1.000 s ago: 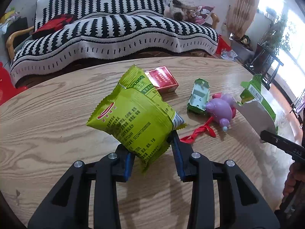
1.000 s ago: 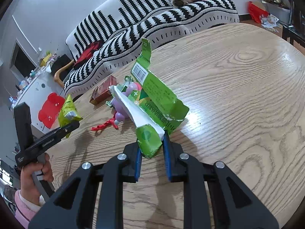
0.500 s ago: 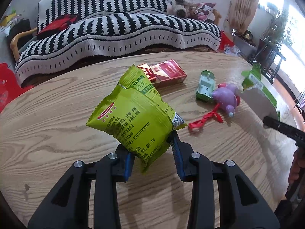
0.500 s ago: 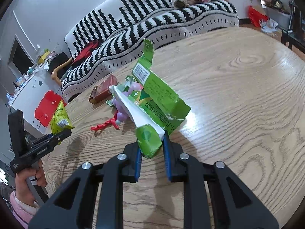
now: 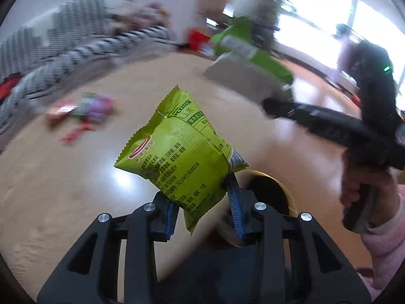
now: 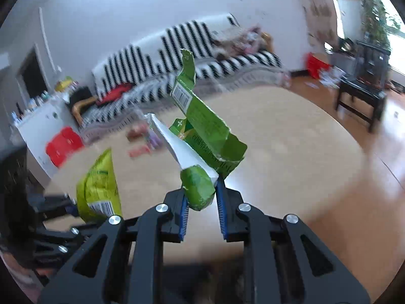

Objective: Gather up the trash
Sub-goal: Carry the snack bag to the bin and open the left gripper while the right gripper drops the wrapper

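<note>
Two pieces of trash are held up above the wooden table [image 6: 291, 131]: one yellow-green snack bag [image 5: 177, 149] and one torn green carton [image 6: 202, 131]. Two grippers are in view, one per piece. On the table lies one blurred cluster of small items [image 5: 83, 111], uncountable.

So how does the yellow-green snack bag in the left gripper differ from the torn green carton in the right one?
The snack bag is a sealed, puffy yellow-green pouch; the torn green carton is ripped open, flattened card with a white inside. The bag is compact; the carton sticks up, long and ragged. Both are clamped at their lower end, off the table.
</note>
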A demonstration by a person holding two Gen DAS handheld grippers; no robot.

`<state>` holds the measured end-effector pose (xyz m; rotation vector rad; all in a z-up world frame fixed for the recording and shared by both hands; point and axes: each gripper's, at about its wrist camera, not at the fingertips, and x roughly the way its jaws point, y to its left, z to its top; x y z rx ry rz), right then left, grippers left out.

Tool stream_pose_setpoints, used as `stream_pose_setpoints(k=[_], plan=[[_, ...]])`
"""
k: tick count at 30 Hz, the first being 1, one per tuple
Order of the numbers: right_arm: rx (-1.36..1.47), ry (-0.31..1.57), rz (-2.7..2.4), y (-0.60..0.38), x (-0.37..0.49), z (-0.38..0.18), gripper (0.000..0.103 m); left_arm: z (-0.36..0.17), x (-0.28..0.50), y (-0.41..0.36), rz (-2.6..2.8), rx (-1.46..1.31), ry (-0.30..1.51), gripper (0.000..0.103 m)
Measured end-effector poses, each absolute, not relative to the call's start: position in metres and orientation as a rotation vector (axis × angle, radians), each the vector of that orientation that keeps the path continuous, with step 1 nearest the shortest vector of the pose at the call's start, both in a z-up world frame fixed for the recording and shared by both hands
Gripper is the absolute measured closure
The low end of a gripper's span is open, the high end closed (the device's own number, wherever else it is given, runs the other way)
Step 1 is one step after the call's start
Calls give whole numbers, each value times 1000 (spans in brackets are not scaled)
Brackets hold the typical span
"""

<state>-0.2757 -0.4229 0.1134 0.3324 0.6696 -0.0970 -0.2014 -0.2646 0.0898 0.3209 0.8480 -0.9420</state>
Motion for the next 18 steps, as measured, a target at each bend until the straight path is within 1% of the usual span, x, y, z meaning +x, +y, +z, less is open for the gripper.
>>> stream_pose_setpoints(k=[3, 5, 8, 11, 18], plan=[[344, 764, -177, -447, -334, 78, 83, 70, -241, -301, -1032, 415, 913, 68], [436, 827, -216, -467, -370, 44, 83, 55, -258, -321, -1031, 489, 932, 68], [558, 890, -220, -482, -403, 1, 83, 26, -269, -346, -1045, 551, 1025, 68], [621, 925, -215, -488, -411, -27, 83, 0, -278, -369, -1045, 633, 1078, 68], [658, 945, -212, -494, -416, -50, 83, -23, -272, -392, -1049, 656, 1135, 68]])
